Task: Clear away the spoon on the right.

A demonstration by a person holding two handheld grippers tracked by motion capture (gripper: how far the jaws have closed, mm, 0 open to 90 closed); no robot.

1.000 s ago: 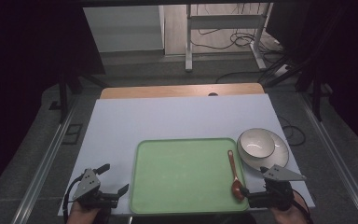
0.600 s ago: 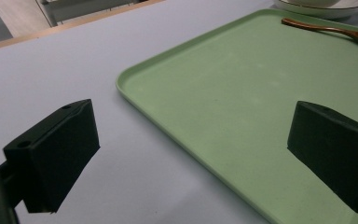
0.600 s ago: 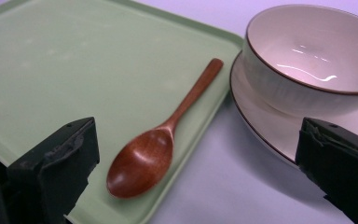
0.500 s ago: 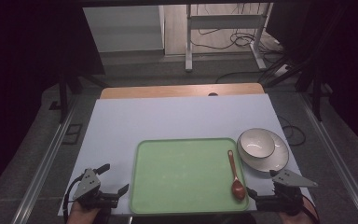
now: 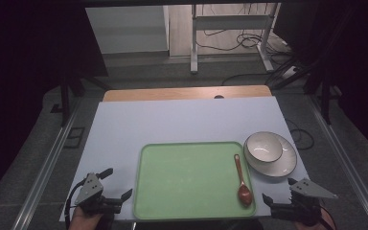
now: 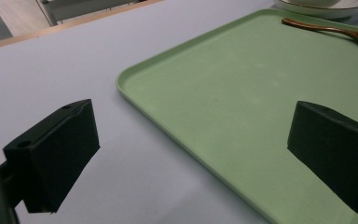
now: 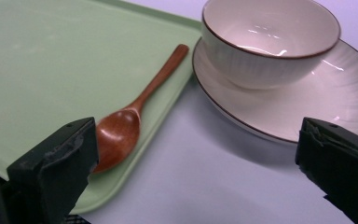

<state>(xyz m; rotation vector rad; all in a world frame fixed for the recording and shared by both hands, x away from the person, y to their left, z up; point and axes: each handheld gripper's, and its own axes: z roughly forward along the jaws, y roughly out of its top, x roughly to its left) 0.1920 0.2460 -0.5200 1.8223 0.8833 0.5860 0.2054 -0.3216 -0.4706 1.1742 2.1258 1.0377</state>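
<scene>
Both your grippers, left gripper (image 5: 116,186) and right gripper (image 5: 279,191), sit agape, empty. Brown wooden spoon (image 7: 133,115) lies on the pale green plastic tray (image 7: 37,60); probably reach upper right next for the white ceramic bowl (image 7: 269,41).

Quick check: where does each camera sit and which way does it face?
High view: above the near edge, looking forward and down on the tray; left tool and right tool show.
Left gripper view: rides the left tool, facing across the tray's corner.
Right gripper view: rides the right tool, facing spoon and bowl.
Shared by both gripper views: tray, spoon.
</scene>
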